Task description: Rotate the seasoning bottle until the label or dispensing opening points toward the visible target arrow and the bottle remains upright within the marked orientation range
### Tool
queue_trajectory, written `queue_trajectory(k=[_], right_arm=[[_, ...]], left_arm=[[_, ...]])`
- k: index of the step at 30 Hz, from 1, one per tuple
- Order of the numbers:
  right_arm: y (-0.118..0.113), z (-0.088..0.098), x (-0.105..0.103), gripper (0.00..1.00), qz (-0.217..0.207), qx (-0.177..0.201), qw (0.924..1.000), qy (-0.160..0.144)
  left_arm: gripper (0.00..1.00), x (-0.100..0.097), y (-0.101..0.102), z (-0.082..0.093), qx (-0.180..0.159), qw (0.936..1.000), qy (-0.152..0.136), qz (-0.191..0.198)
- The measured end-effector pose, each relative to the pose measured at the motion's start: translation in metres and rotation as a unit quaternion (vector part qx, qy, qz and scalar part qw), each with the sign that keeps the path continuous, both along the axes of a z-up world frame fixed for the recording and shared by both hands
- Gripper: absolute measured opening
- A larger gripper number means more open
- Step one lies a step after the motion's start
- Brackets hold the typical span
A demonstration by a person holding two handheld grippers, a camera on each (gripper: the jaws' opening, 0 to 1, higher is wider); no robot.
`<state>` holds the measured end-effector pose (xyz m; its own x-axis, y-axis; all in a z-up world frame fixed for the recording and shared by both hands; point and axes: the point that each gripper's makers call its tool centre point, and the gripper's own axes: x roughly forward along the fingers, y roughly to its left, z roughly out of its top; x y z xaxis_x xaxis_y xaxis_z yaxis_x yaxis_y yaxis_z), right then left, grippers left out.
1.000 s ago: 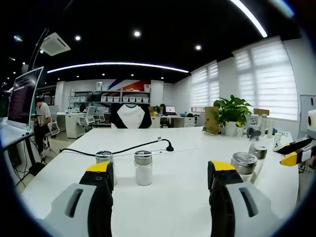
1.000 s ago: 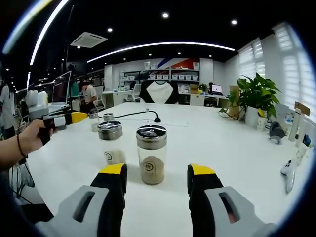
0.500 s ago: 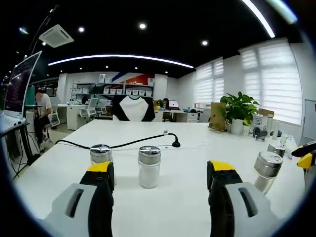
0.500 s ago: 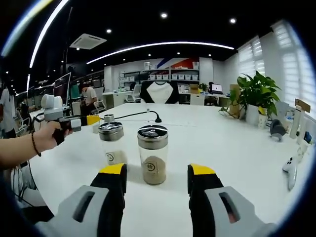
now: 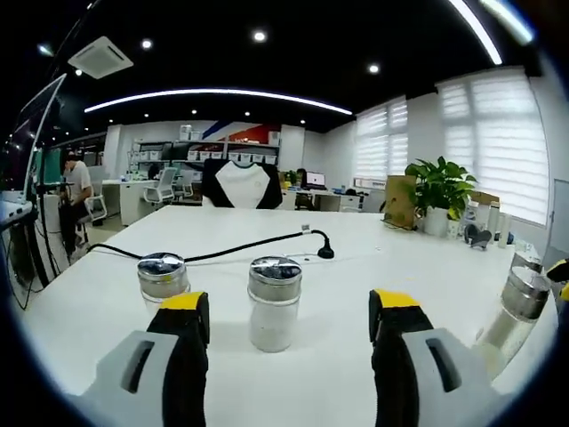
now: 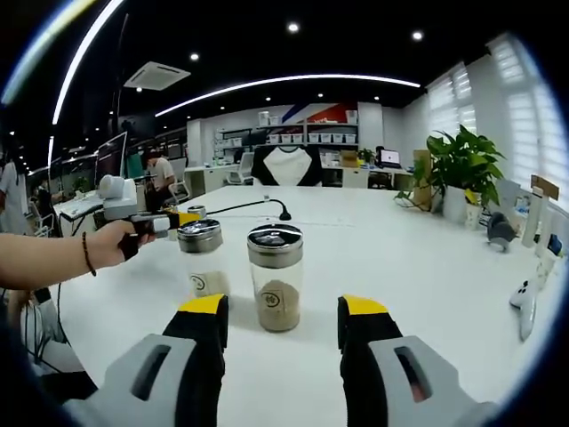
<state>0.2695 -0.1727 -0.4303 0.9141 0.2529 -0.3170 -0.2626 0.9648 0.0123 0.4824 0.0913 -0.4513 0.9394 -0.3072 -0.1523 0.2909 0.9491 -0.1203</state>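
A glass seasoning bottle point(image 6: 276, 280) with a steel cap and brown powder stands upright on the white table point(image 6: 427, 267). It is just ahead of my right gripper point(image 6: 283, 310), whose jaws are open on either side of it without touching. A second capped bottle point(image 6: 202, 258) stands to its left. My left gripper point(image 5: 290, 304) is open too, and a bottle of white powder point(image 5: 274, 302) stands upright between and just beyond its jaws. Another capped bottle point(image 5: 162, 280) stands left of that one. In the right gripper view a hand holds the left gripper point(image 6: 178, 220) beyond the bottles.
A black cable point(image 5: 240, 249) runs across the table behind the bottles. Another bottle point(image 5: 520, 307) stands at the right edge of the left gripper view. A potted plant point(image 6: 462, 169) and small items sit along the right side. A white handheld device point(image 6: 520, 307) lies at the right.
The left gripper has come closer to the white-powder bottle, which now looks larger between its jaws. In the right gripper view the hand with the left gripper has moved right toward the bottles.
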Motion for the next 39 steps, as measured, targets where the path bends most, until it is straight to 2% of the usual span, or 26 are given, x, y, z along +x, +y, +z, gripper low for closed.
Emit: queue_trajectory(k=[2,6,17,22,27,29,32,33,35,37,39], right_arm=[[0.000,0.000,0.000,0.49,0.000,0.000,1.0000,0.000],[-0.002,-0.001,-0.001,0.49,-0.002,0.000,1.0000,0.001],[-0.004,-0.002,-0.001,0.49,-0.005,-0.001,1.0000,0.003],[-0.005,-0.001,-0.001,0.49,-0.007,-0.001,1.0000,0.002],[-0.007,0.000,-0.002,0.49,-0.011,-0.005,0.9999,0.001],[-0.008,0.000,-0.002,0.49,-0.012,-0.012,0.9999,-0.001],[-0.009,0.001,-0.002,0.49,-0.013,-0.009,0.9999,-0.003],[-0.009,0.001,-0.002,0.49,-0.013,-0.010,0.9999,-0.003],[-0.011,0.001,-0.001,0.49,-0.016,-0.020,0.9997,-0.006],[-0.009,0.000,-0.001,0.49,-0.015,-0.005,0.9999,-0.001],[-0.009,-0.001,0.000,0.49,-0.014,-0.008,0.9999,0.000]], left_arm=[[0.76,0.005,0.000,-0.005,-0.002,1.0000,0.009,0.002],[0.74,0.011,-0.001,-0.008,0.000,1.0000,0.004,-0.001],[0.66,0.029,-0.006,-0.017,0.006,0.9998,0.021,-0.001],[0.58,0.032,-0.008,-0.023,0.024,0.9993,0.027,-0.008],[0.50,0.034,-0.007,-0.022,0.044,0.9987,0.020,-0.013],[0.44,0.033,-0.006,-0.023,0.045,0.9987,0.022,-0.011],[0.35,0.034,-0.007,-0.034,0.054,0.9973,0.043,-0.025],[0.35,0.031,-0.006,-0.038,0.061,0.9963,0.054,-0.026],[0.34,0.030,-0.007,-0.036,0.052,0.9974,0.047,-0.019],[0.34,0.030,-0.007,-0.038,0.064,0.9967,0.046,-0.018],[0.34,0.031,-0.006,-0.038,0.061,0.9969,0.046,-0.019]])
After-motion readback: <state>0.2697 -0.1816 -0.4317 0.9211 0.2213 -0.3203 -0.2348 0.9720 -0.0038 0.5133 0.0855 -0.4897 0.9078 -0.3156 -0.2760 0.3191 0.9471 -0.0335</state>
